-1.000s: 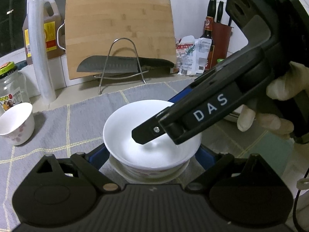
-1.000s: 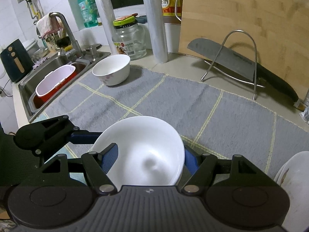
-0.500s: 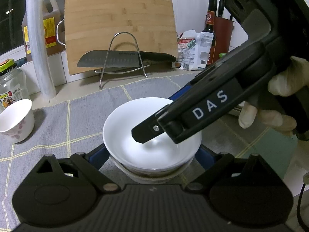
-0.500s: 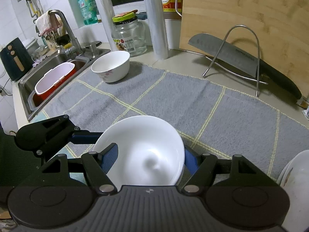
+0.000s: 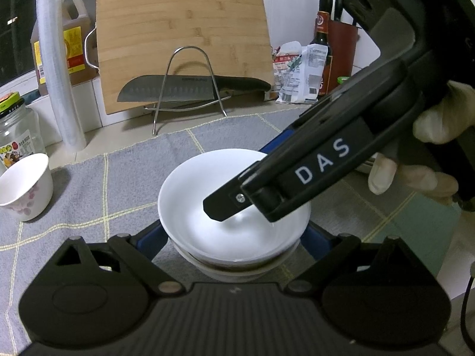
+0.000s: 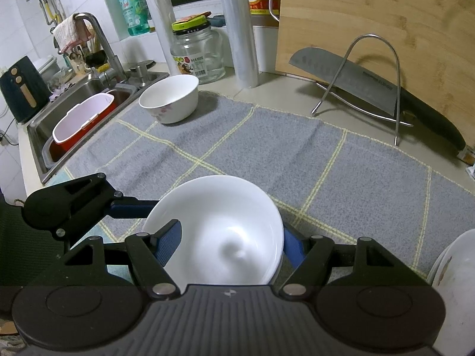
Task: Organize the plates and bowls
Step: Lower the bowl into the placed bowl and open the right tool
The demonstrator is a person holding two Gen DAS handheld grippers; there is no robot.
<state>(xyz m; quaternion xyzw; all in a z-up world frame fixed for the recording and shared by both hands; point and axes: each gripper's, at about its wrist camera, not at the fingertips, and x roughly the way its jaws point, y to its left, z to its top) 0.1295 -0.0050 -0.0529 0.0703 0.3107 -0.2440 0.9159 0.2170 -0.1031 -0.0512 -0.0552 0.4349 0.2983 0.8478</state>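
Right gripper point(image 6: 228, 244) clamped across the white bowl point(image 6: 219, 234), one blue pad inside the left rim, the other outside the right wall. Sitting nested on a second bowl point(image 5: 234, 270), only that one's rim peeking out underneath, near the front edge of the grey checked cloth point(image 6: 267, 148). Left gripper point(image 5: 234, 241) straddling the stack from the other side, jaws opening, blue pads standing off the walls on both sides, nothing pinched. Gloved hand point(image 5: 427, 154) wrapped round the right tool's handle. Over by the cloth's far left corner, a flowered bowl point(image 6: 170, 99), upright, well apart from the stack. White plates point(image 6: 454, 270) at the cloth's right edge, partly out of frame. Behind the cloth on the counter: knife point(image 5: 190, 87) resting on a wire rack point(image 5: 187, 86), cutting board point(image 5: 181, 44) leaning behind it, glass jar point(image 6: 197, 52) near the sink point(image 6: 38, 139).
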